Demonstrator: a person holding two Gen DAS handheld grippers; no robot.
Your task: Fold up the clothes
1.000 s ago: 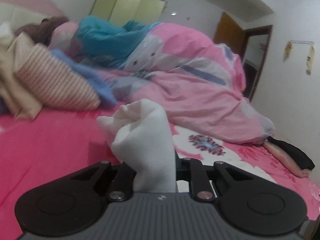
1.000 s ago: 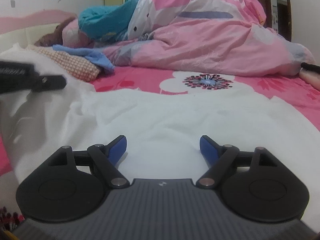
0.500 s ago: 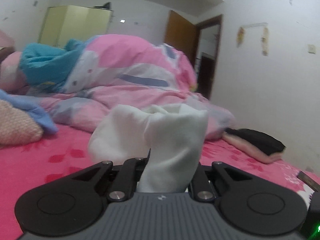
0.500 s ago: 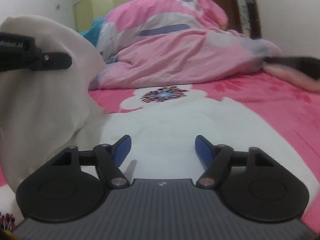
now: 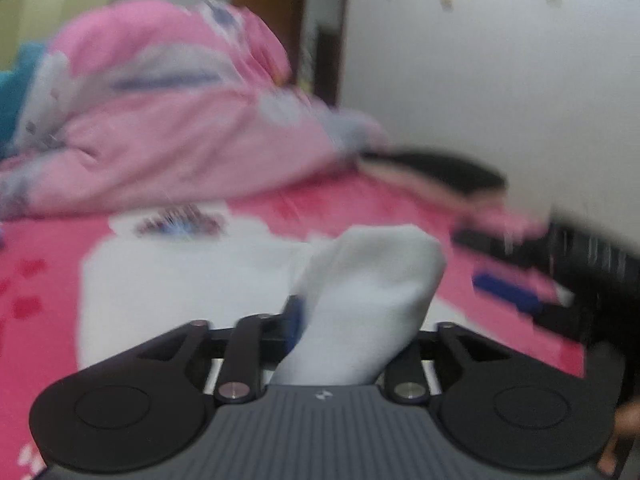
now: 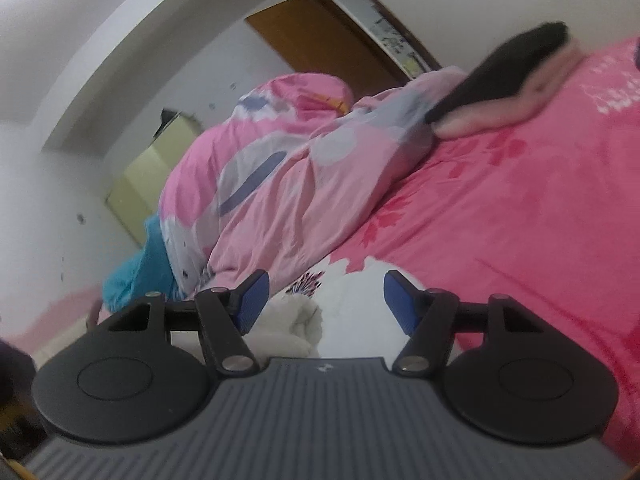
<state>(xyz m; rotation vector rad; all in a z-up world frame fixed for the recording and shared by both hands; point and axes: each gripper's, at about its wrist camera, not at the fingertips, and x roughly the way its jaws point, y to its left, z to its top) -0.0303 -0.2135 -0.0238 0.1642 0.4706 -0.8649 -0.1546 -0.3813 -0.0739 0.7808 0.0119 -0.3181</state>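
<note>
A white garment [image 5: 168,280] lies on the pink bed sheet [image 5: 40,256]. My left gripper [image 5: 352,320] is shut on a bunched fold of it [image 5: 372,284], held above the flat part. The view is blurred by motion. My right gripper shows at the right edge of the left wrist view [image 5: 516,292], apart from the fold. In the right wrist view my right gripper [image 6: 320,300] is open and empty, tilted, with the white garment [image 6: 352,316] between and below its blue pads [image 6: 252,300].
A heaped pink quilt [image 6: 280,184] fills the far side of the bed. A folded black and pink garment [image 6: 508,76] lies on the sheet [image 6: 520,208] near the wall. A blue cloth [image 6: 136,268], a yellow wardrobe [image 6: 148,176] and a wooden door [image 6: 328,40] stand behind.
My left gripper has swung right and lowered with the white fold over the flat garment. My right gripper has rolled sideways and pulled back, still open.
</note>
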